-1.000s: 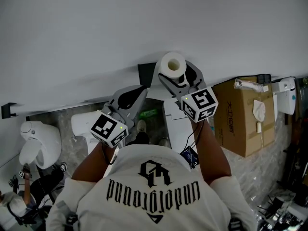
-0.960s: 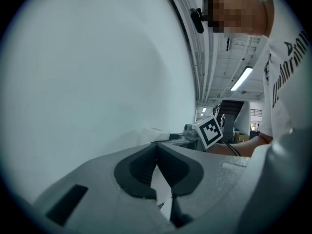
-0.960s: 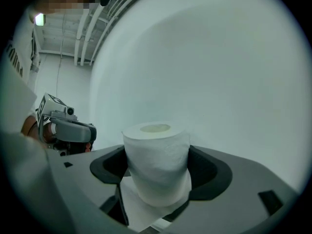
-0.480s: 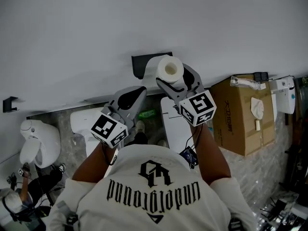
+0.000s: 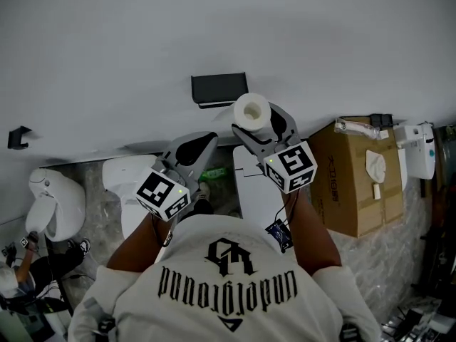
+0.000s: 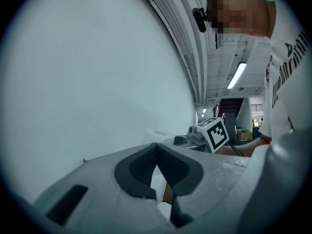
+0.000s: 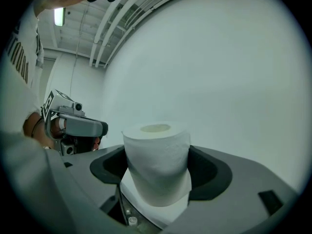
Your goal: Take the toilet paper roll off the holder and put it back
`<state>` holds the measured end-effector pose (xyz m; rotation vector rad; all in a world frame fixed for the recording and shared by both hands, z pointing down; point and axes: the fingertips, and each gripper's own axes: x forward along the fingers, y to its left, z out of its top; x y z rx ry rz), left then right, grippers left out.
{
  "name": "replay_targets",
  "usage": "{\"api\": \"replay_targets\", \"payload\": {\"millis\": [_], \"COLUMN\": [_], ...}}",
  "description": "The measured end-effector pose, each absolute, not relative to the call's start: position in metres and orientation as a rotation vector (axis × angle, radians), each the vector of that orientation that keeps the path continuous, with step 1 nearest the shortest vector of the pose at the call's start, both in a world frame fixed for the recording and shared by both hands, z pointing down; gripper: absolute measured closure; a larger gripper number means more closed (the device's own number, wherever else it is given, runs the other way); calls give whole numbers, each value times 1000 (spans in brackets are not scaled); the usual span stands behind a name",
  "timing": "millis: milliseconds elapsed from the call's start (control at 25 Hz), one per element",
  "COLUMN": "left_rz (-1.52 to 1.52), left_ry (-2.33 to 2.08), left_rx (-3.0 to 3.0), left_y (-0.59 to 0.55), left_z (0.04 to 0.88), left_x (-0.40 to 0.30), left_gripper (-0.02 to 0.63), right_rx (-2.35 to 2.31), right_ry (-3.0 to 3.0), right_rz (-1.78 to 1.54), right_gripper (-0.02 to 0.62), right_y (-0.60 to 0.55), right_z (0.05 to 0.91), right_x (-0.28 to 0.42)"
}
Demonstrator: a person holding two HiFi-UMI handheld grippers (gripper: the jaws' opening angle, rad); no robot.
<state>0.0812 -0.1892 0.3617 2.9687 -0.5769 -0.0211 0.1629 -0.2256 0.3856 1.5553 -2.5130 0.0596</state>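
A white toilet paper roll (image 5: 253, 112) (image 7: 157, 162) stands upright between the jaws of my right gripper (image 5: 258, 120) (image 7: 158, 167), which is shut on it. The black wall holder (image 5: 219, 89) is mounted on the white wall just up and left of the roll; the roll is apart from it. My left gripper (image 5: 191, 150) (image 6: 158, 167) hangs lower left of the right one, jaws closed together with nothing between them. From the left gripper view the roll (image 6: 160, 134) and the right gripper's marker cube (image 6: 215, 133) show beyond the jaws.
A white toilet (image 5: 125, 180) and a white urinal (image 5: 53, 201) stand below along the wall. A cardboard box (image 5: 360, 177) sits at the right, with a white wall unit (image 5: 420, 148) beside it. A small black bracket (image 5: 18, 137) is on the wall at far left.
The right gripper with the roll has come down and away from the holder, which now shows fully uncovered above it. The left gripper has barely shifted.
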Motion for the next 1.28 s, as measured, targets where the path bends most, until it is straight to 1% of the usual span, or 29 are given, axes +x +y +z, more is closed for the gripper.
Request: {"api": "replay_targets", "payload": {"millis": [280,720,1280], "left_rz": [-26,21,-5], "left_ry": [-674,-802,-805], "left_rx": [2977,2950,2961], "left_y": [-144,-103,-93], "left_z": [357,361,356], "left_x": [74,55,7], "left_gripper": [594,594,594], "right_rx": [1508,1467,1470], "right_ry": [-2544,-2606,-2570], "right_rz": [-1,36,67], "right_gripper": [255,255,255], "right_y": [-180,-130,-101], "right_z": [377,381,387], "right_x": [163,158,117]}}
